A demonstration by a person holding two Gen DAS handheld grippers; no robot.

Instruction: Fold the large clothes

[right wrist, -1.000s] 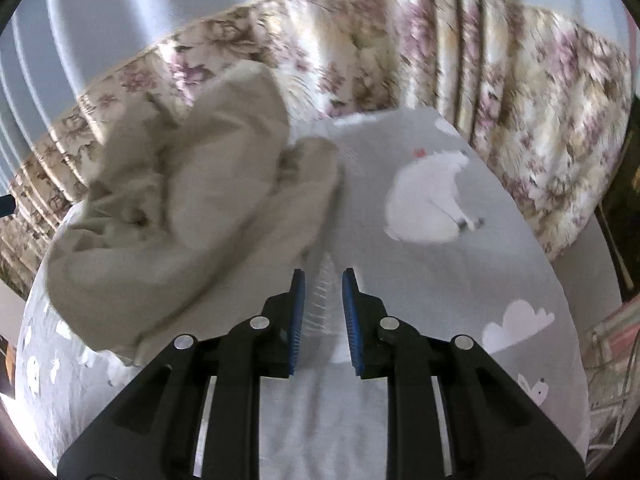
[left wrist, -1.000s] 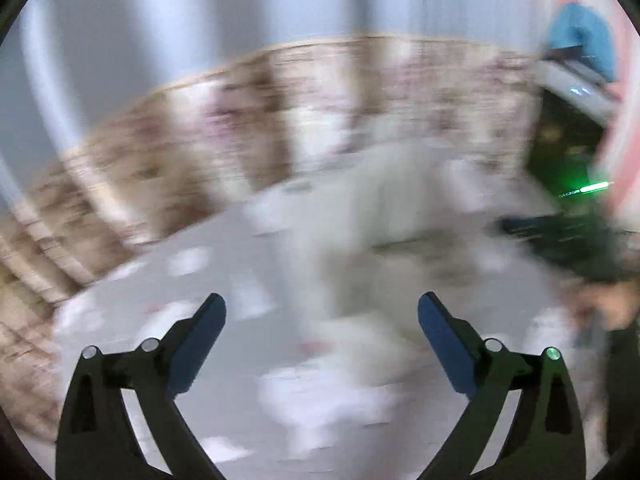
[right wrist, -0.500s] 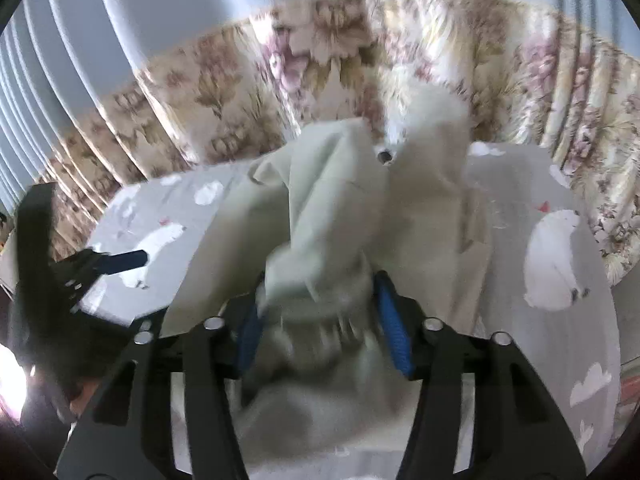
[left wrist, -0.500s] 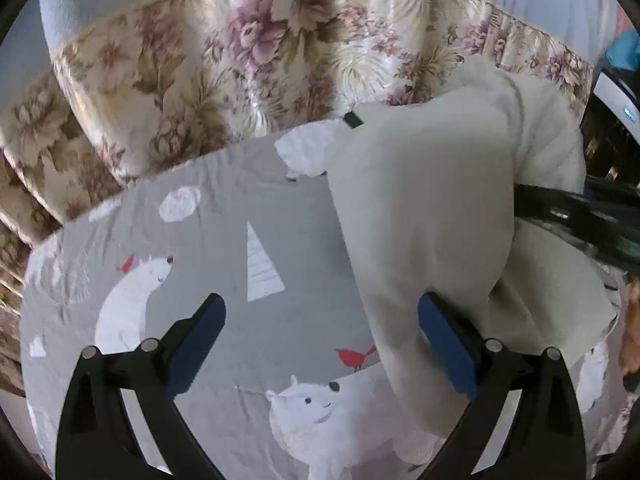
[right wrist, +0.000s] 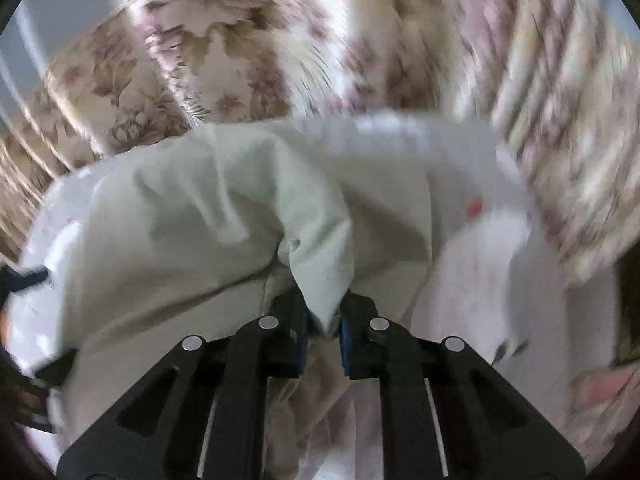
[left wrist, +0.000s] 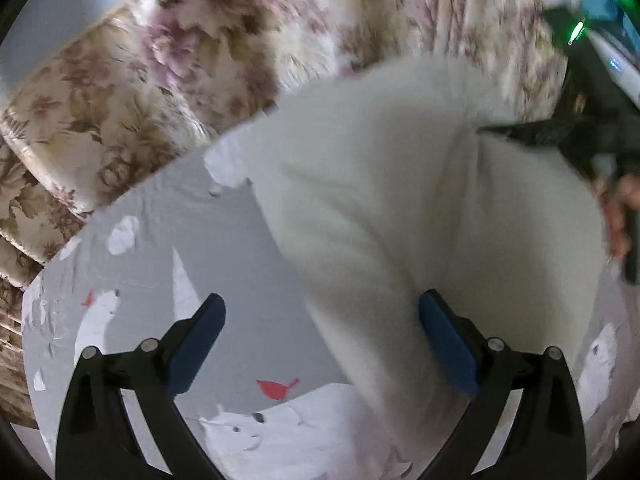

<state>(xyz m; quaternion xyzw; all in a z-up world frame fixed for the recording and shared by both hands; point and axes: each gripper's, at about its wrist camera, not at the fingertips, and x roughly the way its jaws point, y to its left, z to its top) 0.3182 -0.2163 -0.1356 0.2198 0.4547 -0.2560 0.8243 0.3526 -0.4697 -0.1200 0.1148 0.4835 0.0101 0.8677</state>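
Observation:
A large cream garment (left wrist: 400,200) lies bunched on a grey bed sheet (left wrist: 240,240) printed with white bears. My left gripper (left wrist: 322,300) is open wide just above the sheet, with the garment's left edge running between its blue pads and nothing pressed. In the right wrist view the same garment (right wrist: 180,220) hangs in folds in front of the camera. My right gripper (right wrist: 325,308) has its jaws closing, and a pinched fold of the cloth sits between its pads. The sheet (right wrist: 480,280) shows to the right, blurred.
A floral curtain (left wrist: 160,60) hangs along the far side of the bed and fills the top of both views. A person's hand (left wrist: 620,208) holding the other gripper shows at the right edge, with dark equipment and a green light (left wrist: 576,32) behind it.
My left gripper sank closer to the sheet, and the garment's edge now lies between its fingers. My right gripper closed on a fold of the garment and pulled it across.

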